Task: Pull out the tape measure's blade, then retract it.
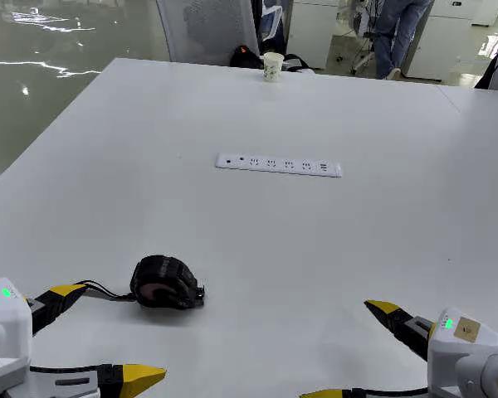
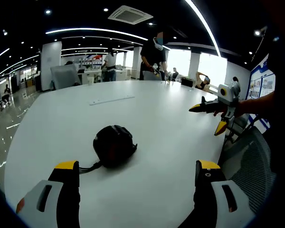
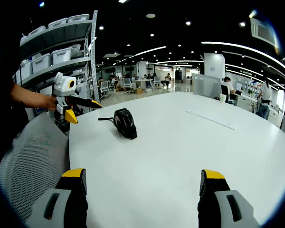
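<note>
A black tape measure [image 1: 167,283] lies on the white table [image 1: 257,224], its wrist strap trailing to the left and its blade inside the case. My left gripper [image 1: 112,336] stands open at the table's near left edge, with the tape measure [image 2: 114,145] just ahead of its yellow-tipped fingers [image 2: 66,166]. Open too, my right gripper [image 1: 349,352] waits at the near right edge with nothing between its fingers. From there the tape measure [image 3: 125,123] is far ahead to the left, and the left gripper [image 3: 78,109] shows beyond it. In the left gripper view, the right gripper [image 2: 209,118] is at the right.
A white power strip [image 1: 279,164] lies in the middle of the table. A paper cup [image 1: 272,66] stands at the far edge. A grey mesh chair [image 3: 28,156] sits by the near edge. People stand and sit beyond the table.
</note>
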